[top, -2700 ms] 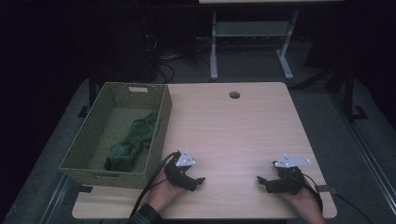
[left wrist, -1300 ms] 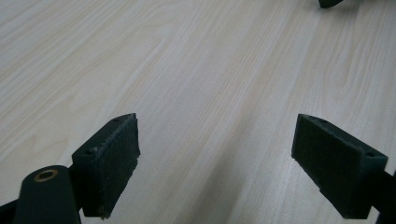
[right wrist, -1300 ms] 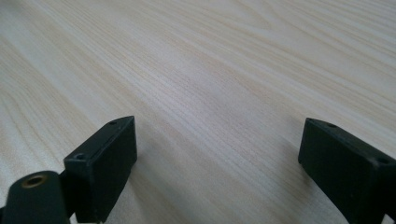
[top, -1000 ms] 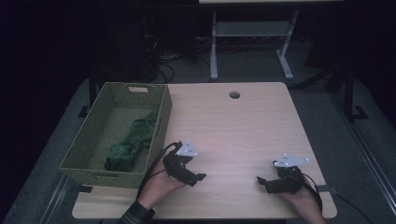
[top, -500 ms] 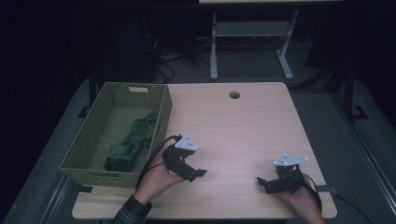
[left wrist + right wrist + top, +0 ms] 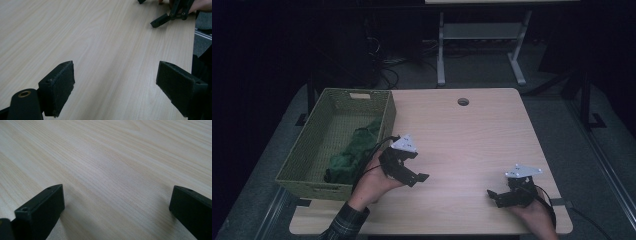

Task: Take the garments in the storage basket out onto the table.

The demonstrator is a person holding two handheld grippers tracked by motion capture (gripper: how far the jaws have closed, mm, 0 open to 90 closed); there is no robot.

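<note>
Pale wood-grain table point(image 6: 472, 135) under dim light, dark room beyond. Near the front right corner: right gripper point(image 6: 494, 196) low over bare wood, jaws wide apart, just been opening, nothing between them. Left of the middle, near the front edge: left gripper point(image 6: 414, 178) held above the surface, jaws likewise spread and empty, aimed toward the right edge. Just beyond, along the left edge: woven basket point(image 6: 384, 122) holding a crumpled green cloth point(image 6: 352, 155), long axis along the basket's length, near end bunched at the front, far end tapering toward the right wall. Likely risks: snagging the weave or dragging the light basket with too deep a reach; pinching only a loose fold and losing it.
</note>
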